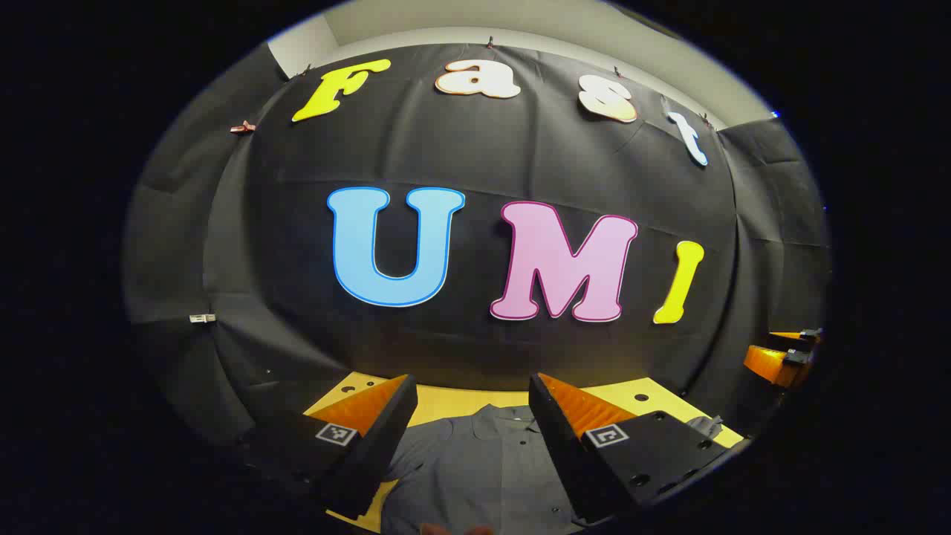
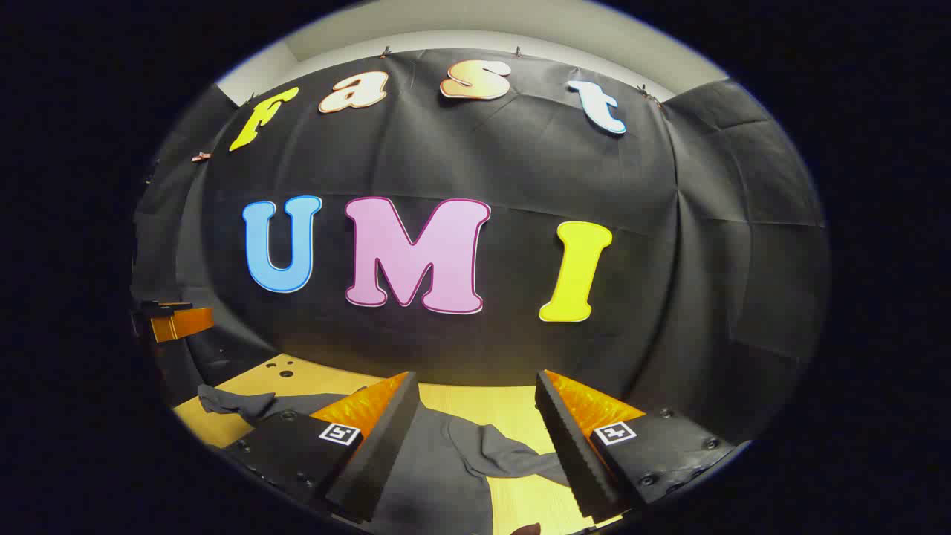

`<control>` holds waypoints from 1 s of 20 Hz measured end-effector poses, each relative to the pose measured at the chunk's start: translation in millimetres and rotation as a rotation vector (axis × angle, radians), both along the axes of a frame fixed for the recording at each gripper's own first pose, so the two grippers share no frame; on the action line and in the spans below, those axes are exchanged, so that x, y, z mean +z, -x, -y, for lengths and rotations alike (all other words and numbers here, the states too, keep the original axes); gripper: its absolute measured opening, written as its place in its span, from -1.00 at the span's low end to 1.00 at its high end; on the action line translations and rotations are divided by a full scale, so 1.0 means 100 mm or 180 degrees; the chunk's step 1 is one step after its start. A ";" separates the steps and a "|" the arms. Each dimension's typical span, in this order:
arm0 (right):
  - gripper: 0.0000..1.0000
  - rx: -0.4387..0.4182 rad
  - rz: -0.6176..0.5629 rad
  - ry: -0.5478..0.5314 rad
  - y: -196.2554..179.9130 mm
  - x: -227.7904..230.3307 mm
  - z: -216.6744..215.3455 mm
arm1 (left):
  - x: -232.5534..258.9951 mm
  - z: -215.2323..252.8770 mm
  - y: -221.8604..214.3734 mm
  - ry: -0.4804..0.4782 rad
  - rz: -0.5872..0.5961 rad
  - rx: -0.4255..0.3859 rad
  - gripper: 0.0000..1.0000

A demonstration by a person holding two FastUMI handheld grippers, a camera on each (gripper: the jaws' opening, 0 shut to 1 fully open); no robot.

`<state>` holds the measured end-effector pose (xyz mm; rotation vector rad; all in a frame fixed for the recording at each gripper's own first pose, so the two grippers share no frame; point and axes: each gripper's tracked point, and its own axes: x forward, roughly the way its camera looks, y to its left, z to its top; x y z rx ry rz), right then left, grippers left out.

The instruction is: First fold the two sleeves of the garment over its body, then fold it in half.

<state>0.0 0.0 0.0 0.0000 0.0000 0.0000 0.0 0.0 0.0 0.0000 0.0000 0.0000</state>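
My left tongs (image 1: 472,431) are spread wide and hold nothing. They hang above the gray shirt (image 1: 483,468), which lies flat on the yellow tabletop (image 1: 461,401). My right tongs (image 2: 475,438) are wide too, above 1 sleeve (image 2: 505,453) that lies rumpled beside the shirt's body. The other sleeve (image 2: 238,401) sticks out far left.

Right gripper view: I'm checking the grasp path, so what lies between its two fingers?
In the right gripper view, the open right gripper frames the grey shirt's sleeve, lying rumpled on the yellow table; nothing is gripped.
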 end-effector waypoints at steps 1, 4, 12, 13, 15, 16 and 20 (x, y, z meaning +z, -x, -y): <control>0.96 0.0002 0.0001 -0.0008 0.00 0.00 -0.01 | -0.01 -0.01 0.00 -0.0001 -0.0001 0.0001 0.92; 0.96 -0.0001 0.0014 0.0001 0.02 0.02 -0.01 | 0.00 -0.01 0.02 0.0006 -0.0002 -0.0015 0.92; 0.96 0.0008 0.0020 0.0012 0.04 0.04 -0.02 | 0.01 -0.04 0.07 -0.0028 0.0016 0.0018 0.91; 0.96 0.0008 0.0029 0.0010 0.04 0.04 -0.02 | 0.01 -0.04 0.07 -0.0029 0.0019 0.0018 0.91; 0.95 0.0014 0.0028 0.0017 0.05 0.03 -0.03 | 0.00 -0.03 0.09 -0.0031 0.0013 0.0014 0.90; 0.95 0.0015 0.0032 0.0023 0.06 0.03 -0.03 | 0.01 -0.02 0.09 -0.0034 0.0011 0.0013 0.92; 0.95 -0.0105 0.0028 0.0090 0.04 0.00 0.13 | -0.03 0.04 0.09 -0.0017 0.0003 -0.0042 0.90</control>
